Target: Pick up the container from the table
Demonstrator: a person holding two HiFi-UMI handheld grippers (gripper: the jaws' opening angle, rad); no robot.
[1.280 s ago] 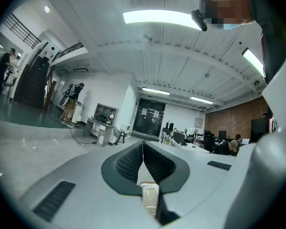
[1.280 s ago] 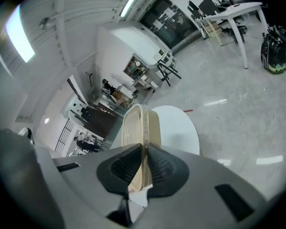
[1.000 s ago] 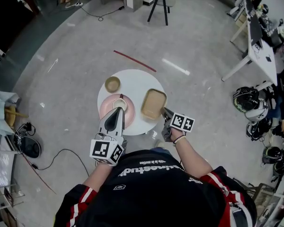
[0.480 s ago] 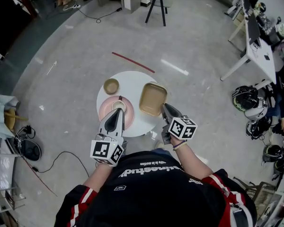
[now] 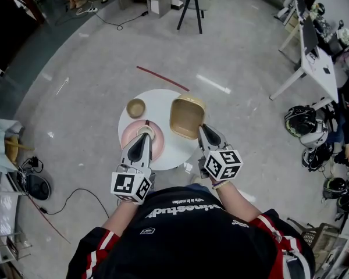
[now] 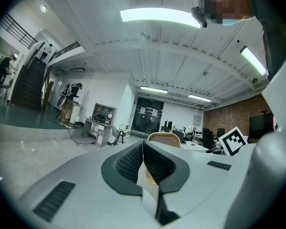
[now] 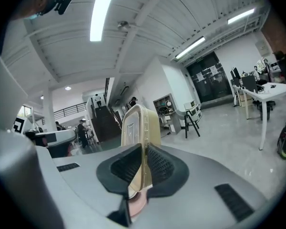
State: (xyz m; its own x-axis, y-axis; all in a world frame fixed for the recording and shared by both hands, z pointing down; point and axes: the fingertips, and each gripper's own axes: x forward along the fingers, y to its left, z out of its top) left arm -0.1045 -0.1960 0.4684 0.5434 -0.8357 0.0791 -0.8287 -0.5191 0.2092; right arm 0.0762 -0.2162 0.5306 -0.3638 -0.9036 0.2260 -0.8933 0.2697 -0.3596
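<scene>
Container [image 5: 187, 116]: tan, shallow, tipped up on edge; seen above the table's far right side, judged clear of its top.
Right gripper [image 5: 202, 129]: jaws closed narrow on the container's near rim, which the right gripper view shows pinched between the pads [image 7: 155, 163].
Table [image 5: 166, 100]: round, white; carries a pink plate [image 5: 130, 136] and a small bowl [image 5: 137, 106].
Left gripper [image 5: 143, 139]: jaws together, nothing held; hangs over the plate, taking no part.
Done: grasp made and lift apparently achieved.
Left: little; at most raising the container clear and holding it steady.
Risk: a thin-rim pinch may let the container swing or slip.
</scene>
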